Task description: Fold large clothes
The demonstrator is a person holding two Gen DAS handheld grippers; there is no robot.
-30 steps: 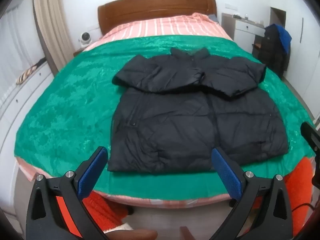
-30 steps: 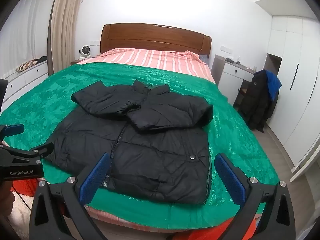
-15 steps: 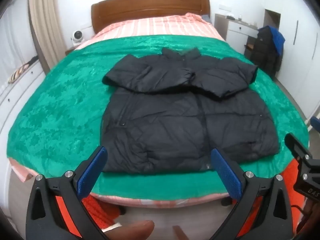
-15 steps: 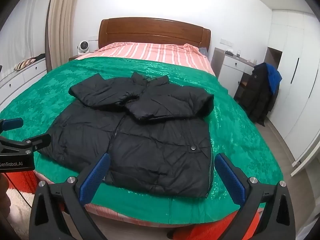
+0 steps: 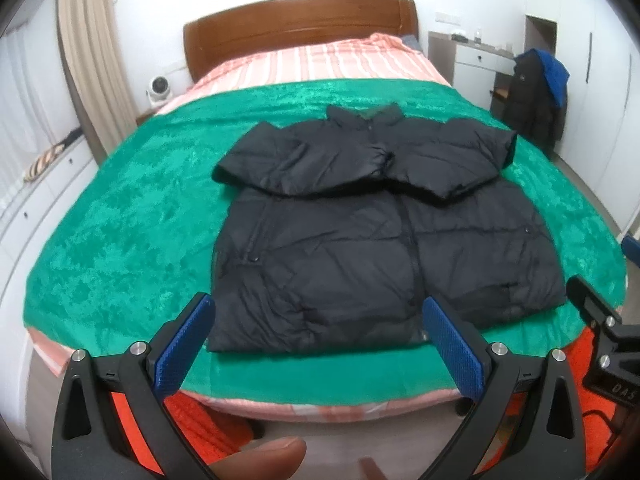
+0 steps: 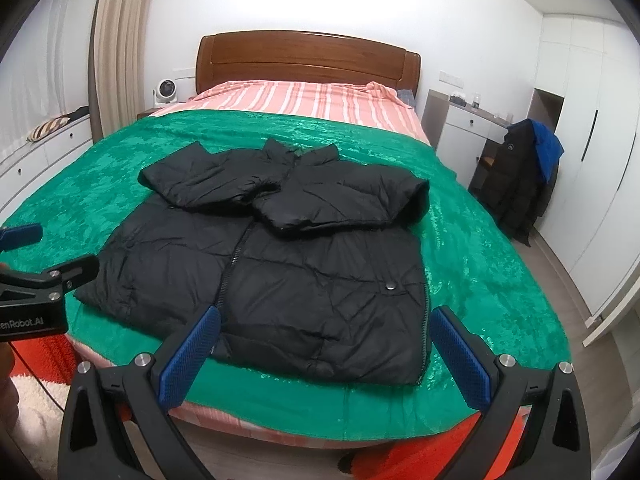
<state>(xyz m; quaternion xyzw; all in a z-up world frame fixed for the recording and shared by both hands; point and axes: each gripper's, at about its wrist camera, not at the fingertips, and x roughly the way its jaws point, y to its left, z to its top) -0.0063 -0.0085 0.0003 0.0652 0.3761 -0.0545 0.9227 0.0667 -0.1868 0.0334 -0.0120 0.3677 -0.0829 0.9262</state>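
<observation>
On the green blanket (image 5: pixel 120 216) the black jacket (image 5: pixel 380 240) lies flat near the foot edge, sleeves folded across its chest. Left gripper (image 5: pixel 316 344) and right gripper (image 6: pixel 324 354) hover wide open, empty; next likely: pinching the near hem.

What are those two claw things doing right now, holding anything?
Left gripper: jaws open, holding nothing.
Right gripper: jaws open, holding nothing.
</observation>
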